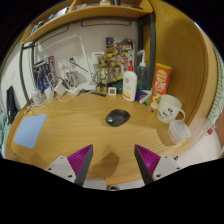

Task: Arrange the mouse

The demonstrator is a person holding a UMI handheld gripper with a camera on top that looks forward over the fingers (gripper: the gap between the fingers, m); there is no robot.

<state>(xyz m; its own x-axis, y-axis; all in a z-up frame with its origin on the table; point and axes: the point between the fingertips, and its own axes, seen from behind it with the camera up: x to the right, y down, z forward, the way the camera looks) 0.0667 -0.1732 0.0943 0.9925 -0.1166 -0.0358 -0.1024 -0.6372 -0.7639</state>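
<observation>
A dark grey computer mouse (118, 117) lies on the wooden desk (75, 130), beyond my fingers and a little right of their middle. My gripper (113, 160) hangs above the desk's near edge, well short of the mouse. Its two fingers, with magenta pads (75, 160), stand wide apart with nothing between them but bare desk.
A pale blue sheet (29, 131) lies on the desk at the left. A white mug (169, 106) and a clear cup (179, 131) stand at the right. A white bottle (129, 84), an orange packet (161, 82) and cluttered items line the back under a shelf.
</observation>
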